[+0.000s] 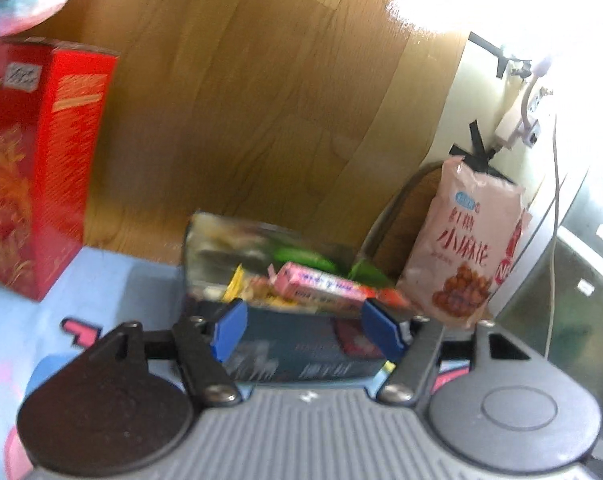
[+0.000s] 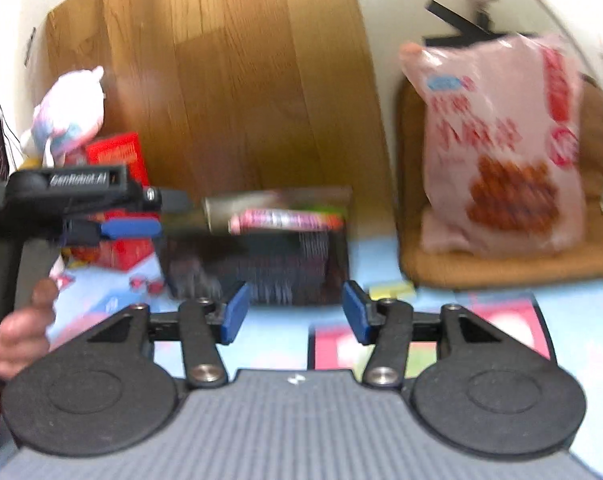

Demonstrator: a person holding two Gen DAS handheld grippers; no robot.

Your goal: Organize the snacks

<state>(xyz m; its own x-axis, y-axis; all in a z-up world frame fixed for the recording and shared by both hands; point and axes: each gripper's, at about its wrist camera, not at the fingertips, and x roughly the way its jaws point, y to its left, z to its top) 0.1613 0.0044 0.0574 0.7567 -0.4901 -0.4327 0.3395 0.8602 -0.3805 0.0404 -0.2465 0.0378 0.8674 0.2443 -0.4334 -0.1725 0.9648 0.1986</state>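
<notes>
A: Big pink snack bag (image 2: 501, 148) propped upright on the brown cushion (image 2: 501, 268), right of the dark snack box (image 1: 301, 352).

B: Box sitting between the left gripper (image 1: 305, 330) pads, spread wide. Right gripper (image 2: 293, 314) gaping too, just short of it, holding nothing.

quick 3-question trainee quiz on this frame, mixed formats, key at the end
1. True or false: the left claw is shut on the pink candy pack.
2. Multiple choice: the pink snack bag stands on: A) the red box, B) the brown cushion, C) the dark snack box.
3. Fill in: the pink candy pack lies on top of the snacks inside the dark ____.

Key: 1 false, both pads stand apart, outside the box's sides. 2 B. 3 snack box.
</notes>
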